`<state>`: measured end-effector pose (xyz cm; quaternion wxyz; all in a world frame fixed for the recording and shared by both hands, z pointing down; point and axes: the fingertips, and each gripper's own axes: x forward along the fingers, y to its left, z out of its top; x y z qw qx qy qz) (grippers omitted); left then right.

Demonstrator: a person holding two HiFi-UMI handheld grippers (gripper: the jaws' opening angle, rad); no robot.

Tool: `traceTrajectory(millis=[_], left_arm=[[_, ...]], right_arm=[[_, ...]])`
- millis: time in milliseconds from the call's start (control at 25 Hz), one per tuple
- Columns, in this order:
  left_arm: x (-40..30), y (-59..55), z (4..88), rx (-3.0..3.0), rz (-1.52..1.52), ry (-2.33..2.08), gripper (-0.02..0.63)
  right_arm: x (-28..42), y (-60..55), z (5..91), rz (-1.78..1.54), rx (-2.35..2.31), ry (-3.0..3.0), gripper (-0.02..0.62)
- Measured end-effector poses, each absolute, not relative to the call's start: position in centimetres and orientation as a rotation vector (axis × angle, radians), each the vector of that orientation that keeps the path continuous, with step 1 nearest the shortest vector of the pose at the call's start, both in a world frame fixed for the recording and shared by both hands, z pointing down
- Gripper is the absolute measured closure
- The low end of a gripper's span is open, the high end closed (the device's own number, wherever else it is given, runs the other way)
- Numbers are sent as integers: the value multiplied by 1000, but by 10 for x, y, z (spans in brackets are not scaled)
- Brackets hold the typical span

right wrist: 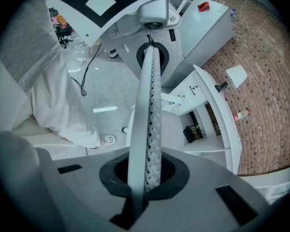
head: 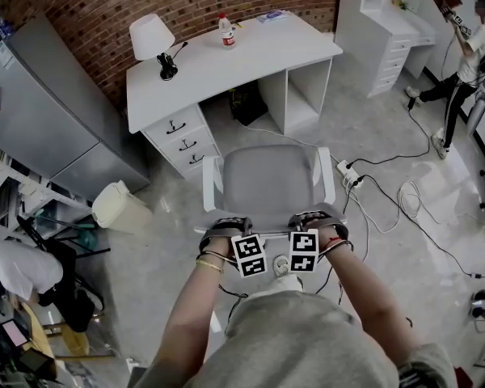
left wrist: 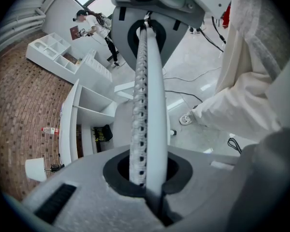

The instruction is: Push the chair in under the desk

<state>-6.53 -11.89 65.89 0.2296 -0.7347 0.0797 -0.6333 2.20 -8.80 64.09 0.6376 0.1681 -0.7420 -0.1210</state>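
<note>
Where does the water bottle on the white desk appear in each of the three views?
Head view: bottle, top centre, on the desk.
Left gripper view: bottle, far left, mid-height.
Right gripper view: bottle, right side, mid-height.
Shared landmark: the white lamp, on the same desk in every view.

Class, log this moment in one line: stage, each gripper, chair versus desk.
stage: push pending | left gripper: shut, empty | right gripper: shut, empty | chair: apart from desk, not yet under it
</note>
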Motion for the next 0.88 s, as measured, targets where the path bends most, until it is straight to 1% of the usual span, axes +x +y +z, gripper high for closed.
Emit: traceTrajectory(millis=[880], left_arm=[[-48, -167, 659, -2020, -1751, 243, 592]], right_arm=[[40, -137, 642, -288, 364, -1697, 583]])
